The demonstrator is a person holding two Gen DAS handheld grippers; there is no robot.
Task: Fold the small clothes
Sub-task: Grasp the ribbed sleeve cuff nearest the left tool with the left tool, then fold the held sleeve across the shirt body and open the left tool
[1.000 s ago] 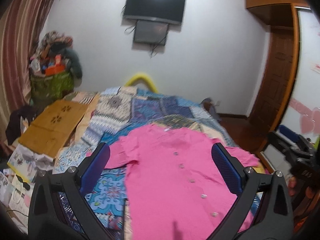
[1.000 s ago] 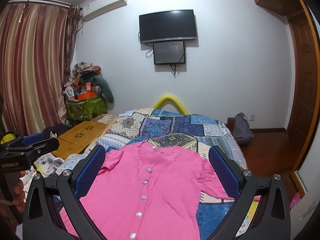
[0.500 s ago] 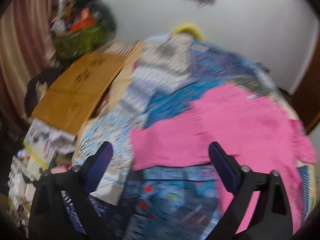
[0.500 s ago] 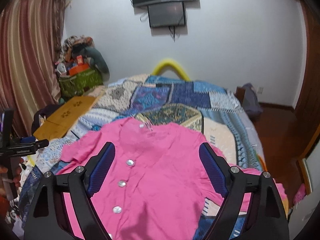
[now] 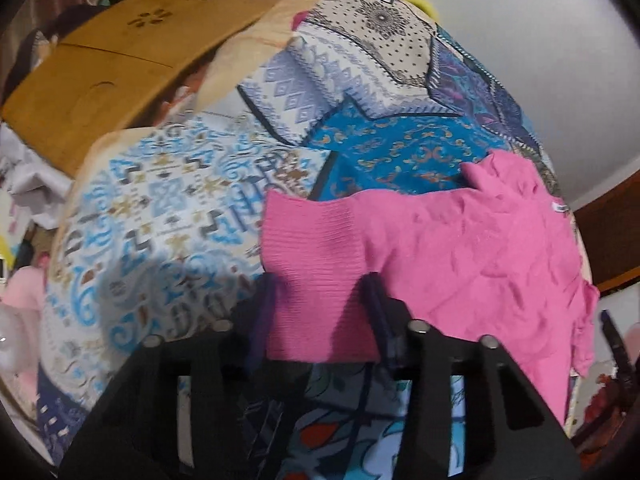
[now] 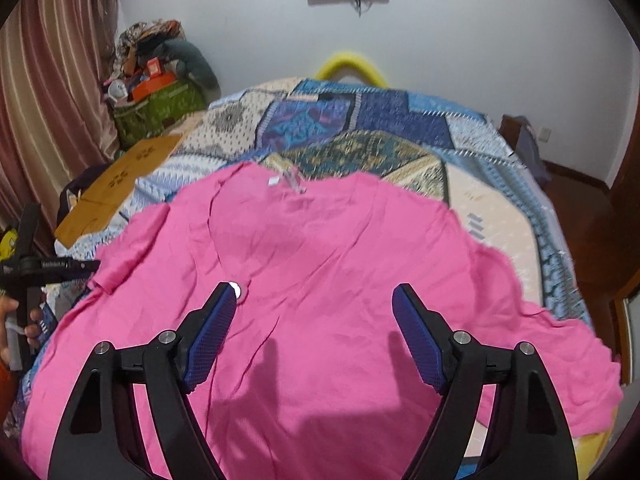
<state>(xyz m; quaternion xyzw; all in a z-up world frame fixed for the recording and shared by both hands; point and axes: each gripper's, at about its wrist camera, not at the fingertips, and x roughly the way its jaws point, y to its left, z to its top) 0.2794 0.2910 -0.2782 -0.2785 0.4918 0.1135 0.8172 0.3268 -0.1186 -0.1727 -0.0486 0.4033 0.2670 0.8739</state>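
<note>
On my left wrist view the pink shirt (image 5: 472,248) lies spread on the bed (image 5: 168,208), and its ribbed sleeve end runs toward me between the jaws of the left gripper (image 5: 320,288). Those jaws have just been closing and now stand narrow on either side of the sleeve; both pads seem to meet the cloth, though the blur keeps me from being sure they pinch it. On my right wrist view the same shirt (image 6: 320,280) covers the near part of the patchwork bed cover, collar away from me, with a white button (image 6: 236,290) just beside the left pad. The right gripper (image 6: 316,300) hangs over the shirt body with its jaws released and wide apart; they have just closed a little, and only flat cloth lies below them. At the left edge of that view I see the left gripper and the hand (image 6: 16,320) holding it. A wooden board (image 5: 120,60) sits at the bed's far side.
</note>
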